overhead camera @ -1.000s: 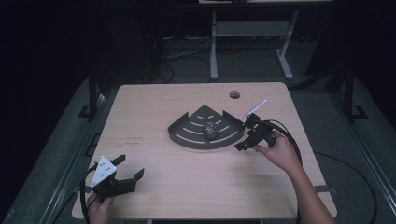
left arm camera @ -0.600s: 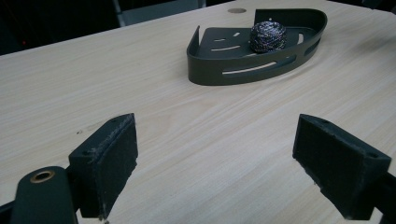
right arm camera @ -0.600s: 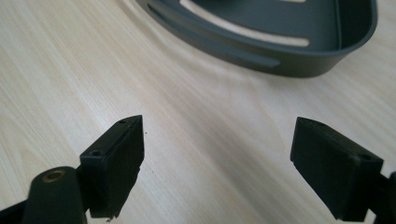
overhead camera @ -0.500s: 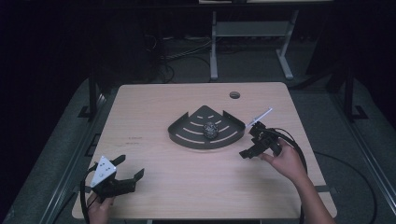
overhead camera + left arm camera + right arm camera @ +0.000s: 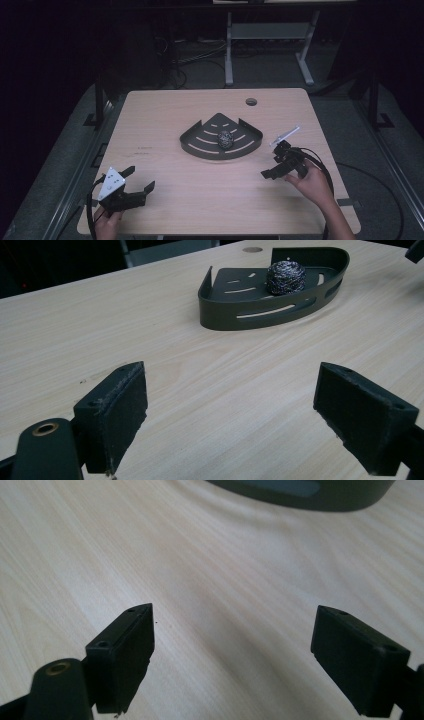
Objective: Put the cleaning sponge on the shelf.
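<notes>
- Pale wood grain runs across the tabletop [image 5: 165, 125], and on it, a little past the middle, sits a dark, fan-shaped slotted tray [image 5: 200, 142] with a raised wall.
- A ball of steel wool [image 5: 225, 138] lies inside that tray, toward its right half in the high view; in my left gripper view the steel wool [image 5: 285, 277] rests on the tray floor near the far wall, and the tray's [image 5: 220, 315] curved slotted front faces me.
- My right gripper [image 5: 274, 160] hovers over the tabletop just to the right of the tray and a bit nearer to me, well clear of the steel wool, with my right hand [image 5: 312, 182] behind it.
- The jaws of my right gripper stand wide apart with nothing between them; in the right gripper view there is bare wood in the gap, and the tray's [image 5: 325, 495] dark rim runs along the top edge.
- My left gripper [image 5: 139, 181] sits at the near left corner of the tabletop, well apart from the tray, held by my left hand [image 5: 106, 222] at the table's edge.
- Its jaws are wide apart too and empty, pointing across the wood toward the tray.
- A small round hole [image 5: 251, 102] is set in the tabletop beyond the tray.
</notes>
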Available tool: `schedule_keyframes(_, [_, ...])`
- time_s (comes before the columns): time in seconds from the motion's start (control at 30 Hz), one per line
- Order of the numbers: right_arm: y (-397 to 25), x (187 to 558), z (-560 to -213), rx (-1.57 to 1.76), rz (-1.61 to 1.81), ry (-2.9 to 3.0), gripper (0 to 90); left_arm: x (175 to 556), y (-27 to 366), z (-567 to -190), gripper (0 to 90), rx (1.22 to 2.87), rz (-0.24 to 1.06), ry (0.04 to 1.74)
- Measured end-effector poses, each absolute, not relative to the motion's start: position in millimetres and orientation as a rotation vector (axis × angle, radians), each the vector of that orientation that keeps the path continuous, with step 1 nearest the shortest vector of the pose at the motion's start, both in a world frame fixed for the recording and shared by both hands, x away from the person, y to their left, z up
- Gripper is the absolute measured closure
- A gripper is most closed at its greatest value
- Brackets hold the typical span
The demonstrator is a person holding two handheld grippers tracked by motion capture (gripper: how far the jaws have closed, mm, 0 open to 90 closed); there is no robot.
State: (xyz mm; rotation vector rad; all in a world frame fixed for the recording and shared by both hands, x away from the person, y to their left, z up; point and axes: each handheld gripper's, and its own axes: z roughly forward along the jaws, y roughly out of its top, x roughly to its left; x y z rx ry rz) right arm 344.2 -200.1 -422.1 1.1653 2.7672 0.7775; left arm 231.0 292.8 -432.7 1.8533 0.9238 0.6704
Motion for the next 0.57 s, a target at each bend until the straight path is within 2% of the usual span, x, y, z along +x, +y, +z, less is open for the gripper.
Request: schedule_keyframes(0.57, [-217.4, 313.5, -432.2, 1.191, 0.843, 2.709, 17.0, 232.1, 289.9, -433.6, 13.3, 1.855, 0.659, 0.921])
